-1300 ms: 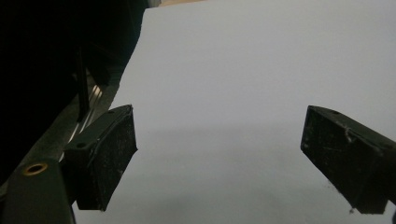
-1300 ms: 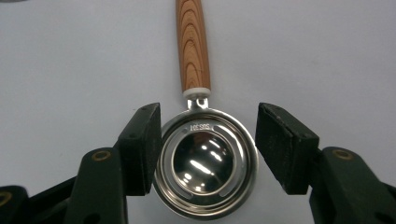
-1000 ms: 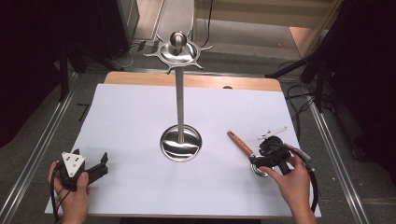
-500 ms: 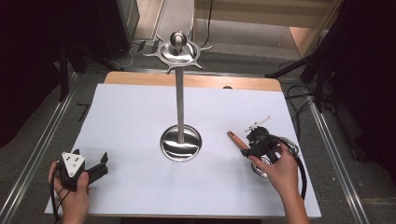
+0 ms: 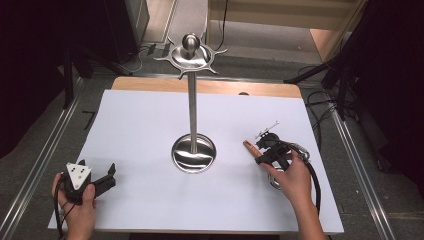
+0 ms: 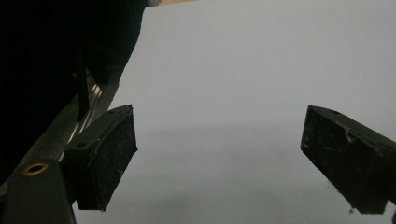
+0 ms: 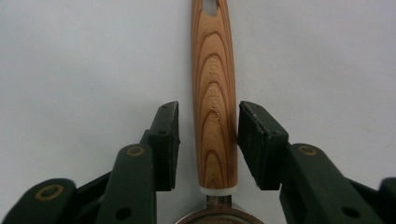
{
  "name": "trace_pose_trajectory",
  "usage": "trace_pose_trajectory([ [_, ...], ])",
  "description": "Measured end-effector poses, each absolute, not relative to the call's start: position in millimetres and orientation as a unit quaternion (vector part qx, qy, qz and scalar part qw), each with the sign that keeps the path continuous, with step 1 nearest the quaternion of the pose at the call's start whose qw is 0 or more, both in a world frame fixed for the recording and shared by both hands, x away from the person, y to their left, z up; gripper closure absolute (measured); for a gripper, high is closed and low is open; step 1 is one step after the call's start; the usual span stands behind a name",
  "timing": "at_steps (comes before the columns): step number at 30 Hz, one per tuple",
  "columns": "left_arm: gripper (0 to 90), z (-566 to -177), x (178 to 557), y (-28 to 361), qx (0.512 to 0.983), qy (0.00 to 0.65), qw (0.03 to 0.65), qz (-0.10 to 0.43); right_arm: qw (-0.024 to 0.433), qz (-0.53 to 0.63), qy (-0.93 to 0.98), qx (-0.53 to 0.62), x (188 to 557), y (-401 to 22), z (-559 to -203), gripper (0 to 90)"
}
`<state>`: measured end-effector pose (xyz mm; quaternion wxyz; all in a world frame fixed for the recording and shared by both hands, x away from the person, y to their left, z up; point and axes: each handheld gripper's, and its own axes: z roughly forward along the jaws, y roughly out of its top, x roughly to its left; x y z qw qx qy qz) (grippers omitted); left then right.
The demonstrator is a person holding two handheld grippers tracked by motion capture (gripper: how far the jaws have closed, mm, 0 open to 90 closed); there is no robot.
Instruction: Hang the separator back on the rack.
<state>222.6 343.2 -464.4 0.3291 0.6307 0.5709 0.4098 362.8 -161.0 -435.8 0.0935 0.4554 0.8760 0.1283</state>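
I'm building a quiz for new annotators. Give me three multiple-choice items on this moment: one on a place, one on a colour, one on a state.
1. Where does the metal stand rise from?
A. the middle of the white table top
B. the table's left edge
C. the floor

2. What colour is the handle between the right gripper's jaws?
A. blue
B. wood-grain brown
C. white

3. How is the left gripper?
A. shut on a spoon
B. shut on nothing
C. open, with nothing between its jaws

Answers:
1 A: in the high view its round base sits mid-table.
2 B: the right gripper view shows brown grain, with a white ring at the handle's near end.
3 C: the left gripper view shows its jaws wide apart over bare white table.

The right gripper straddles the handle with small gaps on both sides, so it isn't closed on it.
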Motion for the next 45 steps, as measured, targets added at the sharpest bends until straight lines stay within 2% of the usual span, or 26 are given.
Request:
trace_pose_trajectory([
  [12, 11.8, -464.4, 222.8, 343.2, 0.631, 0.572, 0.329, 0.408, 0.063, 0.111, 0.87, 0.477, 369.5, -165.6, -446.7, 65.5],
  [20, 11.8, -464.4, 223.1, 344.5, 0.629, 0.574, 0.333, 0.405, 0.06, 0.091, 0.861, 0.497, 371.5, -161.5, -446.0, 67.1],
  [30, 11.8, -464.2, 223.6, 344.9, 0.632, 0.575, 0.333, 0.4, 0.06, 0.148, 0.851, 0.5, 364.5, -170.0, -444.2, 69.4],
  [37, 12.0, -464.1, 223.7, 345.6, 0.631, 0.575, 0.336, 0.398, 0.09, 0.167, 0.845, 0.499, 358.3, -164.4, -438.4, 69.5],
  [39, 12.0, -464.3, 223.7, 345.6, 0.63, 0.575, 0.338, 0.398, 0.113, 0.181, 0.843, 0.494, 356.0, -165.0, -436.0, 69.6],
  [45, 12.0, -464.1, 223.7, 345.4, 0.632, 0.574, 0.334, 0.398, 0.113, 0.218, 0.832, 0.498, 351.8, -168.0, -427.5, 69.5],
])
